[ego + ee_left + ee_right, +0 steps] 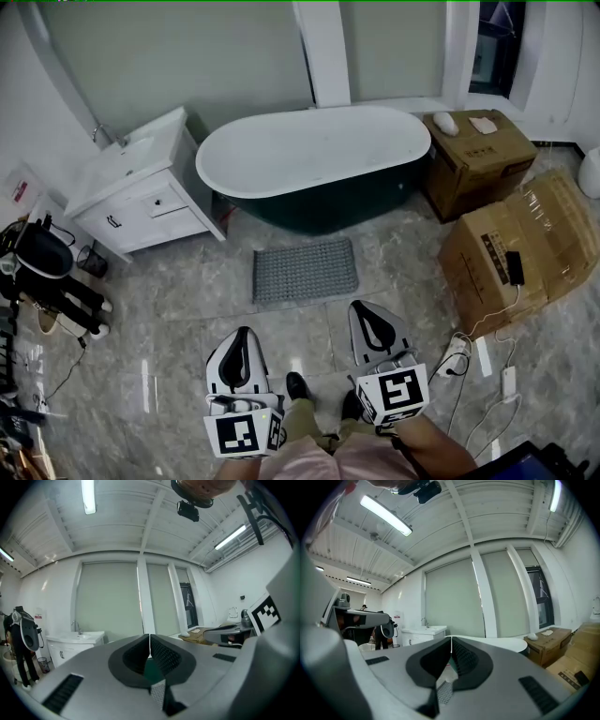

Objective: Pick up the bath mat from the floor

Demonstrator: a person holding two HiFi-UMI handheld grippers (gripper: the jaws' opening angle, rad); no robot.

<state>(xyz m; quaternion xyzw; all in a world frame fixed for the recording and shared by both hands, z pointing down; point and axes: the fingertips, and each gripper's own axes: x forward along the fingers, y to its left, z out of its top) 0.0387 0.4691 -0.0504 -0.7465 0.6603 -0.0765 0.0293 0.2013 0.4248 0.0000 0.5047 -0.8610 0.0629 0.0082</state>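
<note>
The bath mat (305, 270) lies flat on the tiled floor (178, 309), just in front of the bathtub (314, 159). It is well ahead of both tools. The left tool (242, 336) and right tool (366, 314) are held level, each with its jaws pressed together on nothing. If they reach the mat without opening, they would likely shove it across the glossy tiles. The thin, flat edge may also slip out of a shallow pinch.

The head view looks steeply down at the floor from above, with the bathtub (314, 150) far and the sink cabinet (141, 192) far left. The cameras on the left gripper (244, 330) and right gripper (362, 306) sit low and near the floor, facing level toward the far wall. All three views share the sink cabinet and the cardboard box (478, 155) at far right.
</note>
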